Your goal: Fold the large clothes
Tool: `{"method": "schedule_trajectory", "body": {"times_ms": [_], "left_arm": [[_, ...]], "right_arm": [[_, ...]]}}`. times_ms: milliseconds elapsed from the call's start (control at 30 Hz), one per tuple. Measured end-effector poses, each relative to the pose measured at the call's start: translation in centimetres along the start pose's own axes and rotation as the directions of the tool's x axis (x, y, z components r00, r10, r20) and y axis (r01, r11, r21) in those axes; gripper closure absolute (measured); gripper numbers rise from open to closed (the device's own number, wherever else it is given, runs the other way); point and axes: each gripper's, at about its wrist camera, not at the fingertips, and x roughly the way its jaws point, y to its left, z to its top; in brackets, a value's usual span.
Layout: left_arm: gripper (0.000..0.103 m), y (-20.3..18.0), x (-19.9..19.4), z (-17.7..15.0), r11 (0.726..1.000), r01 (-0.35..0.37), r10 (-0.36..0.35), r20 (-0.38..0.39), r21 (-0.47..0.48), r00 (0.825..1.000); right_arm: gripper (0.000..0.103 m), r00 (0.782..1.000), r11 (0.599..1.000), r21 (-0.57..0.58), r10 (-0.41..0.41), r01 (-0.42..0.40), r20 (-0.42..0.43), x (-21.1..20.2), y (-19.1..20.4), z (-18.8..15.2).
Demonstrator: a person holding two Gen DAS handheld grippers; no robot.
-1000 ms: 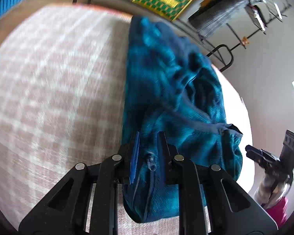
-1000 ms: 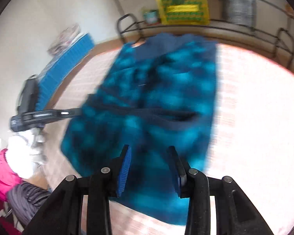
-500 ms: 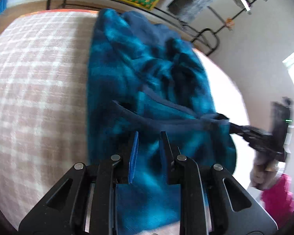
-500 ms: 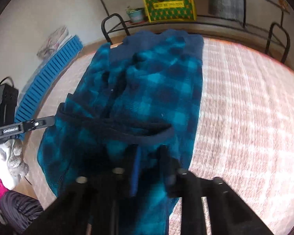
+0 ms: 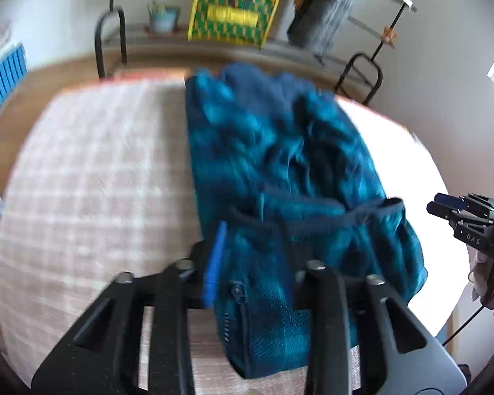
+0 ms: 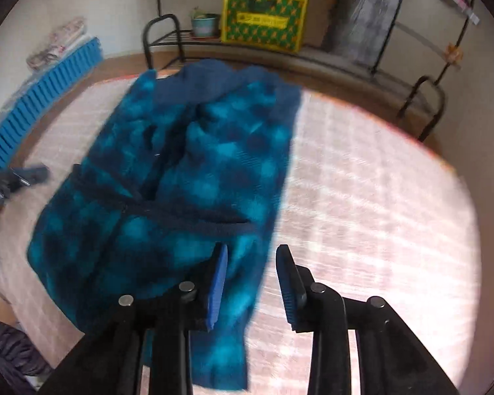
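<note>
A teal-and-navy checked fleece jacket [image 5: 280, 171] is lying in a long, rumpled bundle down the middle of a bed covered with a pink-and-white plaid cloth [image 5: 92, 177]. A dark navy hem band is running across the garment's near half, and a zip is showing on the corner closest to the left gripper [image 5: 252, 260].

That left gripper is hanging over the near end of the jacket, its jaws having just been opening; they are standing partly apart, with the fleece corner showing between the blue pad and the black finger. The blur is keeping me from seeing whether the pads are pressing on the cloth.

The right gripper [image 6: 252, 283] is hovering over the jacket's near right edge, its jaws also having just been opening. They are standing apart, with the fleece edge and bare bedcover showing in the gap, and neither blue pad is pinching anything.

Beyond the bed, a yellow-and-green patterned box [image 6: 263, 19] is sitting on a low black metal rack [image 6: 168, 38] beside a small potted plant [image 6: 205, 23].
</note>
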Motion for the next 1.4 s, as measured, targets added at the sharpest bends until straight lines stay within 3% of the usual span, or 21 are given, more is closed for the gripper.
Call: {"method": "schedule_trajectory", "body": {"times_ms": [200, 267, 333, 367, 567, 667, 767, 867, 1000, 1100, 1167, 1267, 1400], "left_arm": [[0.064, -1.2, -6.3, 2.6, 0.994, -0.058, 0.048, 0.107, 0.093, 0.993], [0.056, -1.4, -8.2, 3.6, 0.992, -0.069, 0.055, 0.129, 0.107, 0.990], [0.037, -1.3, -10.0, 4.6, 0.992, -0.079, 0.064, 0.152, 0.098, 0.986], [0.037, -1.3, -11.1, 5.3, 0.992, -0.086, 0.069, 0.173, 0.091, 0.982], [0.037, -0.6, -14.5, 8.9, 0.988, -0.133, 0.111, 0.223, 0.082, 0.968], [0.037, -0.8, -15.5, 10.2, 0.976, -0.203, 0.177, 0.258, 0.078, 0.950], [0.036, -1.6, -16.3, 11.2, 0.965, -0.247, 0.211, 0.301, 0.085, 0.930], [0.036, -2.8, -17.3, 12.0, 0.952, -0.291, 0.237, 0.367, 0.098, 0.900], [0.024, -3.9, -18.5, 13.0, 0.948, -0.299, 0.228, 0.423, 0.109, 0.877], [0.022, -4.3, -18.1, 13.9, 0.940, -0.318, 0.236, 0.440, 0.122, 0.867], [0.022, -4.4, -17.6, 14.5, 0.940, -0.317, 0.235, 0.438, 0.124, 0.868], [0.022, -3.4, -16.1, 15.8, 0.956, -0.271, 0.201, 0.421, 0.115, 0.885], [0.022, -1.4, -13.0, 17.5, 0.975, -0.211, 0.169, 0.376, 0.073, 0.911]], "right_arm": [[0.062, 0.993, 0.998, -0.021, -0.049, 0.051, 0.103, -5.3, 1.6, 0.9], [0.058, 0.991, 0.998, -0.034, -0.048, 0.052, 0.128, -6.7, 2.2, 1.4], [0.046, 0.985, 0.997, -0.042, -0.060, 0.067, 0.161, -8.1, 2.5, 2.1], [0.040, 0.980, 0.996, -0.043, -0.071, 0.081, 0.184, -9.0, 2.6, 2.5], [0.042, 0.963, 0.990, -0.051, -0.113, 0.129, 0.247, -12.1, 2.3, 4.6], [0.040, 0.948, 0.986, -0.059, -0.135, 0.158, 0.287, -13.7, 1.4, 5.5], [0.030, 0.935, 0.983, -0.058, -0.148, 0.176, 0.323, -14.8, -0.2, 6.9], [0.030, 0.917, 0.974, -0.044, -0.194, 0.223, 0.347, -15.8, -2.0, 8.5], [0.029, 0.916, 0.977, -0.027, -0.188, 0.210, 0.354, -16.5, -3.9, 10.4], [0.028, 0.917, 0.982, -0.003, -0.173, 0.186, 0.361, -16.5, -5.4, 11.7], [0.027, 0.916, 0.986, 0.011, -0.159, 0.166, 0.368, -16.2, -6.1, 12.5], [0.027, 0.920, 0.988, 0.019, -0.150, 0.154, 0.361, -15.0, -6.8, 13.6], [0.027, 0.943, 0.997, 0.066, -0.051, 0.031, 0.329, -12.2, -8.4, 14.8]]}}
